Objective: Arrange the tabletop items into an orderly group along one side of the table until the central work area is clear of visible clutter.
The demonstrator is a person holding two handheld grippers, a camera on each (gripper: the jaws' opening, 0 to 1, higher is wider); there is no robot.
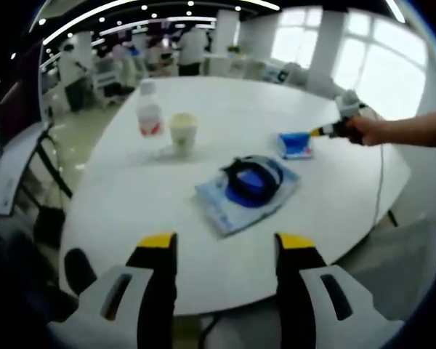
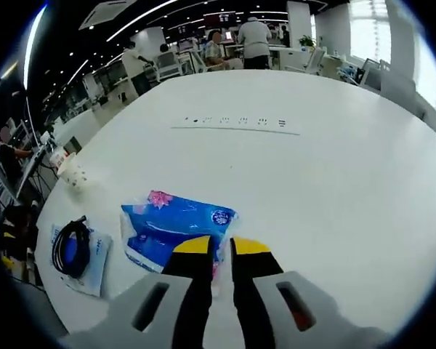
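The white round table (image 1: 203,247) spans both views. In the left gripper view, its bare near edge runs across the lower centre of the frame.

Next in size is the light blue cloth pad (image 1: 232,203), at frame centre in the left gripper view, with a coiled black cable (image 1: 251,180) resting on top of it. The same pad (image 2: 94,273) and cable (image 2: 71,249) appear at lower left in the right gripper view.

The blue tissue pack (image 2: 173,229) lies at lower centre of the right gripper view, and right of centre in the left gripper view (image 1: 296,145).

A clear bottle with a red label (image 1: 149,115) and a pale paper cup (image 1: 182,131) stand side by side at upper left of centre in the left gripper view, well apart from the pad.

Gripper states:
- The left gripper (image 1: 227,242) is spread wide and empty, low over the near table edge.
- The right gripper (image 2: 216,246) has its jaws narrowed to a slim gap at the near edge of the tissue pack. Whether the wrapper is pinched between them cannot be told.

Likely faults from here:
- A shallow bite on the soft wrapper could let the pack slip out or drag when moved.
- Sliding the pad could cause the loose cable to roll off.
- A careless sweep near the cup could tip it, since it appears light.
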